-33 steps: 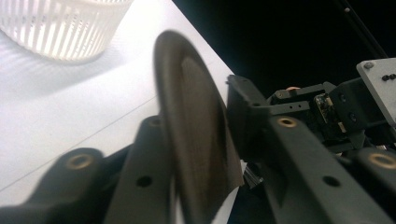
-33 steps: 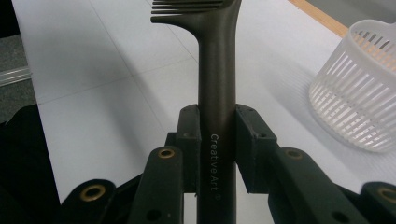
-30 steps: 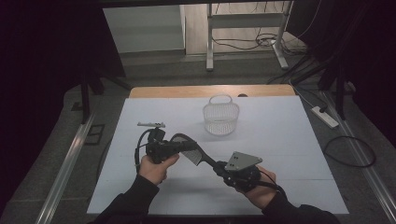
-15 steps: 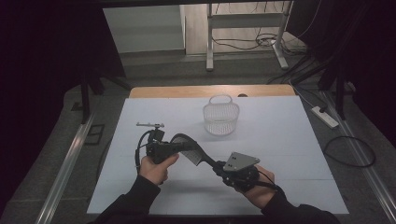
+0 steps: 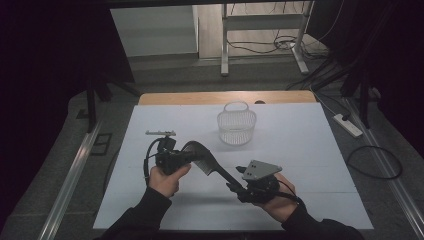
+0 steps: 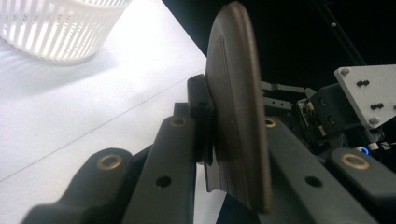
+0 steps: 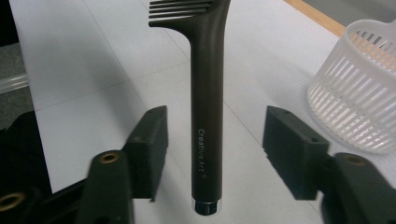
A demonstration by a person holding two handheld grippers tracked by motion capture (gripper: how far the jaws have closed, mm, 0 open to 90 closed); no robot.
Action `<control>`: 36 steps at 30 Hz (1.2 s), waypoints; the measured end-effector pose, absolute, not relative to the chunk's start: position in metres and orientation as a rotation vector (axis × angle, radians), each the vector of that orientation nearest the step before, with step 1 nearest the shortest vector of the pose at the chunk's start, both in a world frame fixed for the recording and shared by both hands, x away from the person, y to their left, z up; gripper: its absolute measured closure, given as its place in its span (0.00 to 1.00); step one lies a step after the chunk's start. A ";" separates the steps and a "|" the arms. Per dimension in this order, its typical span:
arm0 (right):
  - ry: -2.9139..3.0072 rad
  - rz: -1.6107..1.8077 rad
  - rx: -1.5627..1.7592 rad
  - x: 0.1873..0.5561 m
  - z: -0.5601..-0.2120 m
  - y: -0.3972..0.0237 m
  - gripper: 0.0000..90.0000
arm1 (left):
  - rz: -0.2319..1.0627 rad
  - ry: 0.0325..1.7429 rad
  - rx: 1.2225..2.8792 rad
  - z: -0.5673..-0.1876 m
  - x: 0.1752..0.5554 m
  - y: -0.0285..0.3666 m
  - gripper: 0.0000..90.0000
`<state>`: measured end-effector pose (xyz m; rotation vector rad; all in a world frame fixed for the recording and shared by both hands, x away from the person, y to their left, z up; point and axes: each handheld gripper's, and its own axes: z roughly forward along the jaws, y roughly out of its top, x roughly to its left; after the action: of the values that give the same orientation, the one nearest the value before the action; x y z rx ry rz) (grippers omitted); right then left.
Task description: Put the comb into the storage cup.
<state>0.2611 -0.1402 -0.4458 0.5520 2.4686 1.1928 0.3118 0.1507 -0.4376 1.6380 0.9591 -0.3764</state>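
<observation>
step: handover of the comb point(image 5: 207, 161) from right gripper point(image 5: 239, 187) to left gripper point(image 5: 184, 159), judged nearly complete
left gripper: clenched on the comb's toothed head, pads pressing both faces point(image 6: 233, 116)
right gripper: jaws have just been opening; the handle point(image 7: 205, 116) sits between them, touched by neither pad
comb place: held above the white table point(image 5: 310, 150), in front of the white basket point(image 5: 237, 125)
long axis: runs from the head at the left gripper down to the handle end by the right gripper
next move: right gripper should back off along the handle without knocking it
</observation>
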 end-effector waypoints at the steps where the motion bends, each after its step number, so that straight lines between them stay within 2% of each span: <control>1: 2.471 1.196 0.558 0.262 -0.445 -0.141 0.40 | -0.373 0.957 1.641 -0.437 0.312 0.151 0.94; 26: 2.616 1.261 0.670 0.275 -0.440 -0.169 0.03 | -0.224 0.952 1.726 -0.423 0.322 0.154 0.94; 36: 2.621 1.225 0.666 0.276 -0.442 -0.184 0.00 | -0.164 0.947 1.736 -0.412 0.332 0.155 0.94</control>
<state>0.2761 -0.1843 -0.4417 0.6663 2.6206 1.2247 0.3321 0.1554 -0.4117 1.7359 0.9472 -0.1636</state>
